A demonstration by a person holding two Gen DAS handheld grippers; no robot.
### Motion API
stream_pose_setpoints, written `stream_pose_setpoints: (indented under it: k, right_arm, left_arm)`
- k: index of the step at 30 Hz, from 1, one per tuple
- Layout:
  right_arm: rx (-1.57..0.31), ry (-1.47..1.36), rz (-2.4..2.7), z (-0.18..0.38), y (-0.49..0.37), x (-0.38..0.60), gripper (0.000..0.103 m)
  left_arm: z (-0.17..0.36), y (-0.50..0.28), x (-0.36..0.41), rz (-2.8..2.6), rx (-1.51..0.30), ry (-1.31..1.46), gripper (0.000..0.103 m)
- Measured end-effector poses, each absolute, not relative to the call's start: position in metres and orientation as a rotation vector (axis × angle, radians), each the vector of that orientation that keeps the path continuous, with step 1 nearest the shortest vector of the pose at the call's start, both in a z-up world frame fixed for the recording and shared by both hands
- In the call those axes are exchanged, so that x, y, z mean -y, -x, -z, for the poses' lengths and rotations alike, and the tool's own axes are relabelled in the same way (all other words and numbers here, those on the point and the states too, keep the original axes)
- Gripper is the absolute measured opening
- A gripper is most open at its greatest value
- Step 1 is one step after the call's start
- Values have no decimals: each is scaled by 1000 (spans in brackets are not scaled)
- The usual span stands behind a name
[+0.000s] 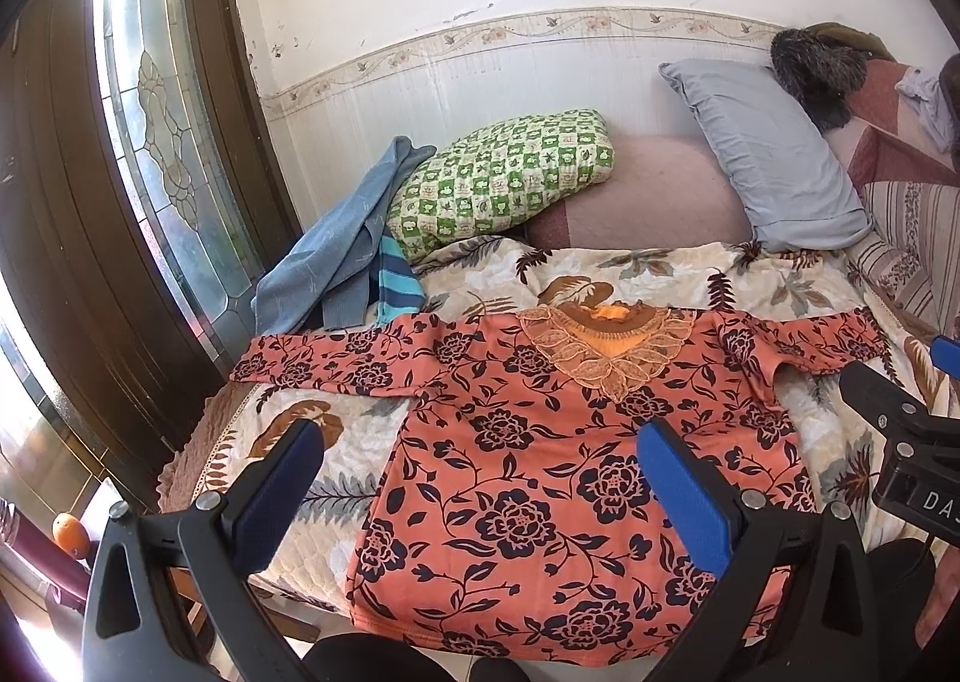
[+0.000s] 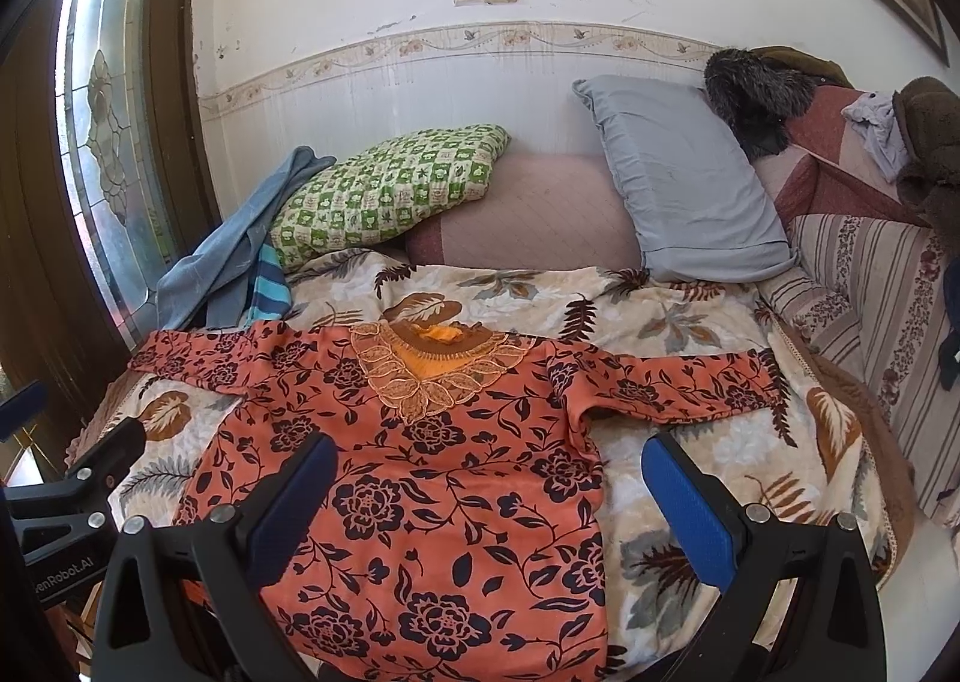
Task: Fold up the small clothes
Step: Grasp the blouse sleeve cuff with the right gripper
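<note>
— Where's the blouse?
— The orange floral blouse [image 1: 540,478] lies flat on the leaf-print blanket [image 2: 690,292], sleeves spread.
— Grippers?
— Left gripper [image 1: 480,478] and right gripper [image 2: 489,493] hover above it, jaws wide, empty.
— Clutter?
— Green checked pillow [image 1: 504,172], grey pillow [image 2: 684,178], blue cloth [image 1: 336,244] behind.

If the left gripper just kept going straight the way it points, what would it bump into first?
Most likely the orange floral top spread flat on the bed. The left gripper is open and empty, angled down at the top's body below the lace neckline. Depth is hard to judge.
</note>
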State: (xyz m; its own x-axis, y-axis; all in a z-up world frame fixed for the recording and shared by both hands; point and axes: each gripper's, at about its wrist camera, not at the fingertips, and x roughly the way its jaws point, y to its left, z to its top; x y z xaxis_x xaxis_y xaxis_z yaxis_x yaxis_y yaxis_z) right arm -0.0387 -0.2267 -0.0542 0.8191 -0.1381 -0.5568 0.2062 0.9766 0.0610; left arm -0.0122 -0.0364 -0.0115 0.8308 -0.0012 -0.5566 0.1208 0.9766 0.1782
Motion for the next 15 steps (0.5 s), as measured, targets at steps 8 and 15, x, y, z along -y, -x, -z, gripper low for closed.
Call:
stream_pose_setpoints:
  k: [8,15]
  right_arm:
    - [-608,-148,202,67,34,246,103]
    - [-661,-389,258,129,3,361,103]
  left_arm:
    - [28,3,37,97,-647,-201,103]
    - [73,-66,32,125,-762,-124,103]
